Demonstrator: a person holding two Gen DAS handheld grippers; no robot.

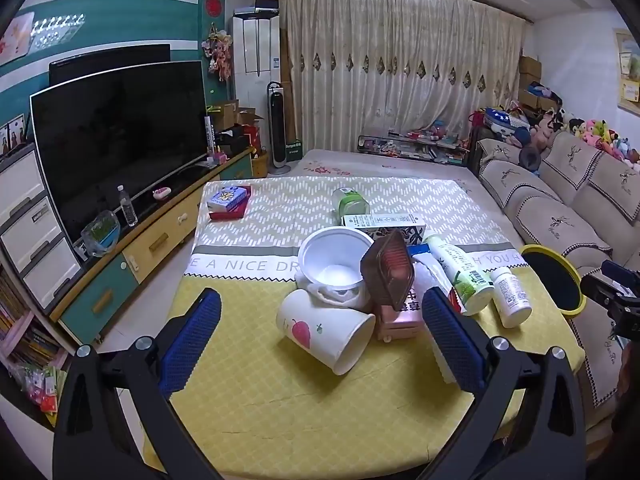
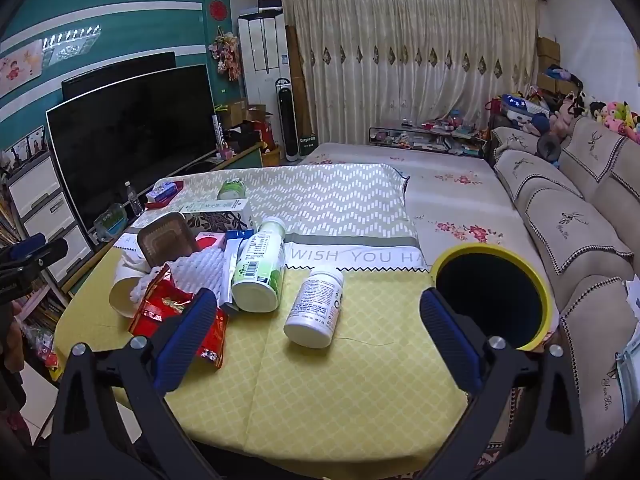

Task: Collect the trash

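From the left wrist, the left gripper (image 1: 322, 334) stood wide and empty, with a tipped paper cup (image 1: 326, 330) lying between its fingers. At 12 o'clock of the cup a white bowl (image 1: 334, 260) and a brown plastic tray (image 1: 388, 270) crowded the yellow tablecloth (image 1: 280, 400). The right gripper (image 1: 616, 296) showed at 3 o'clock, its jaws unreadable.

From the right wrist, the right gripper (image 2: 314, 330) was also wide and empty, a white pill bottle (image 2: 316, 306) lying between its fingers. A green-labelled drink bottle (image 2: 260, 266) lay at 10 o'clock, the yellow-rimmed bin (image 2: 494, 292) at 3 o'clock. Only this view showed the red wrapper (image 2: 168, 304).
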